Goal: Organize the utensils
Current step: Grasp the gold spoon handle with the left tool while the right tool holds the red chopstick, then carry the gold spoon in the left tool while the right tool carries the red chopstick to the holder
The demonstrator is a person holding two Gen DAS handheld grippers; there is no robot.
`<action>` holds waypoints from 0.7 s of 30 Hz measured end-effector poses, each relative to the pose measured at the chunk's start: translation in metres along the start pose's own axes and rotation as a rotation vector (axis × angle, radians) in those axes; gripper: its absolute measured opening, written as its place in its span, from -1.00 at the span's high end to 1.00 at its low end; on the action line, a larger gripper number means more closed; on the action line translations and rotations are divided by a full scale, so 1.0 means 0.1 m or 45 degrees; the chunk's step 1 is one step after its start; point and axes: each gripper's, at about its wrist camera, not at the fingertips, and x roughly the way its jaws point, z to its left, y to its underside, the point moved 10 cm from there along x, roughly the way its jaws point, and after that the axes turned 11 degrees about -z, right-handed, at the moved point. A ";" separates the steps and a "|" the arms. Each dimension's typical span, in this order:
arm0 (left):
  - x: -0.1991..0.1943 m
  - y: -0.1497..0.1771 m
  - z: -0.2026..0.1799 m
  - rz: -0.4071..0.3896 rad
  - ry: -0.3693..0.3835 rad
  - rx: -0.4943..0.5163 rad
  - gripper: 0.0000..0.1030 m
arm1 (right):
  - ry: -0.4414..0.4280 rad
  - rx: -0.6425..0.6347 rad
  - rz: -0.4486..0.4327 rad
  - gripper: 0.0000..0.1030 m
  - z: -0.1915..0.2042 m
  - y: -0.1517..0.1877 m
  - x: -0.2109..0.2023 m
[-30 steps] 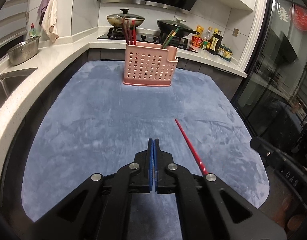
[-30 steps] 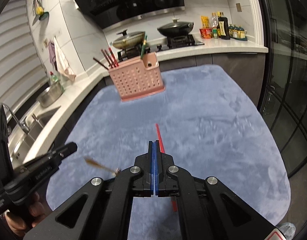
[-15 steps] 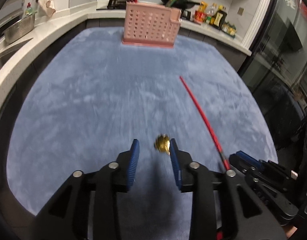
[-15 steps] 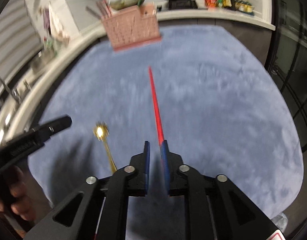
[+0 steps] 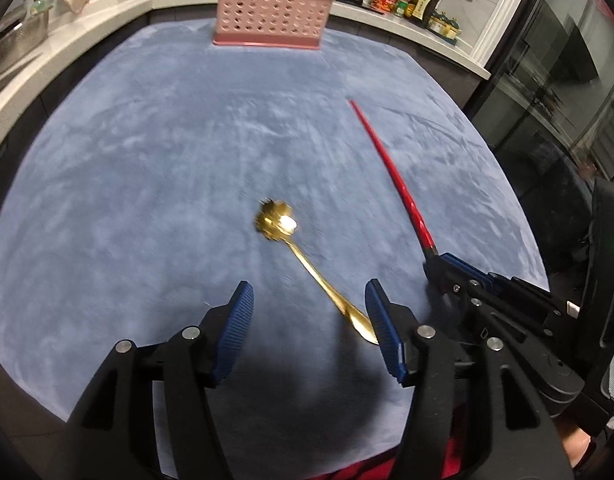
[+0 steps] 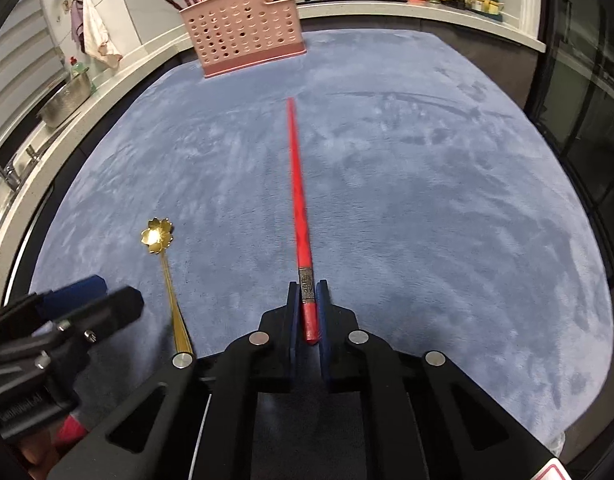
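Spoon (image 5: 307, 264): polished gold-toned metal, mirror-bright bowl. Chopstick (image 6: 298, 196): glossy red, dull metal band. Cloth (image 5: 147, 168): matt blue-grey, velvety nap. Basket (image 6: 243, 32): matt pink perforated plastic. Pads (image 5: 237, 332): ribbed blue.
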 end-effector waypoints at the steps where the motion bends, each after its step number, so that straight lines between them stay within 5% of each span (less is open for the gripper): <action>1: 0.02 0.03 -0.05 0.013 0.011 -0.001 -0.07 | 0.006 0.004 0.002 0.86 -0.02 0.01 -0.02; 7: 0.15 0.24 -0.22 0.074 0.001 0.052 -0.06 | 0.006 0.054 0.004 0.86 -0.14 0.05 -0.19; 11: 0.17 0.28 -0.20 0.060 -0.063 0.091 0.20 | 0.001 0.067 -0.001 0.85 -0.16 0.06 -0.24; 16: 0.15 0.28 -0.10 0.054 -0.073 0.063 0.76 | -0.010 0.075 -0.003 0.85 -0.15 0.06 -0.24; 21: 0.06 0.21 -0.03 0.032 -0.058 0.049 0.82 | -0.021 0.065 -0.005 0.86 -0.11 0.06 -0.25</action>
